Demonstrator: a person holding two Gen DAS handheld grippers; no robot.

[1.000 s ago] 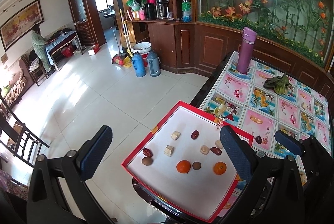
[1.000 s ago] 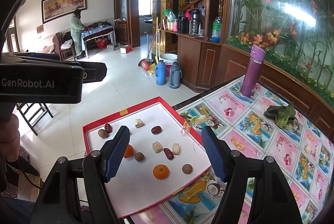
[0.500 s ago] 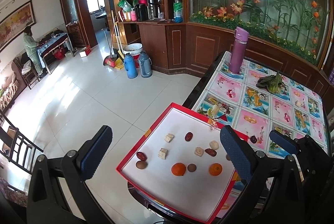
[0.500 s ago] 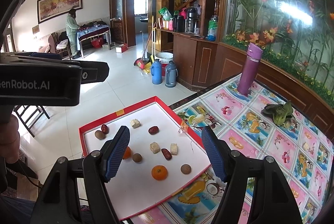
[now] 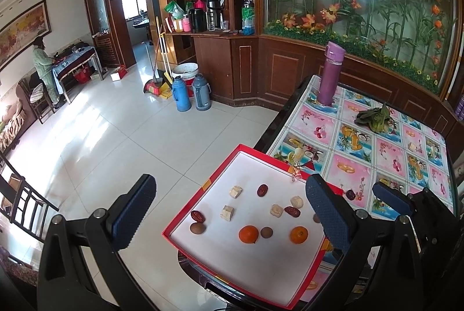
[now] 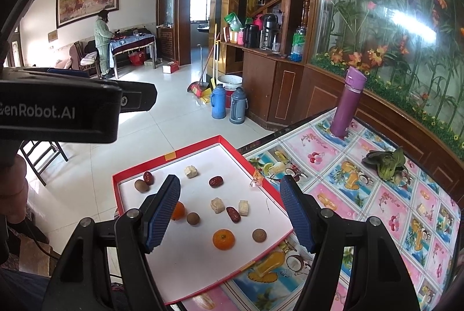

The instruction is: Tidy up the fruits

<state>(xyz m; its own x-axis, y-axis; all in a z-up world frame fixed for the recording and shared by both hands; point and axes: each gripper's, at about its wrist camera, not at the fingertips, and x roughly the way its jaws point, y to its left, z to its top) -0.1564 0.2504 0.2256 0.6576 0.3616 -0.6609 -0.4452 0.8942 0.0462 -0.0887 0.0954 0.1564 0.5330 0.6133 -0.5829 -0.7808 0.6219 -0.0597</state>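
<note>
Both the left gripper and right gripper hang wide apart and empty above the red-rimmed tray; on its white floor lie two oranges, brown longans, red dates and pale cubes; beyond the tray stands a purple flask

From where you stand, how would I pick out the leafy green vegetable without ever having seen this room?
Find the table with the bright fruit-patterned cloth. Near its far edge stands a tall purple flask; the leafy green vegetable lies to its right, bare on the cloth. It is the only green thing there, well outside the red-rimmed tray.
</note>
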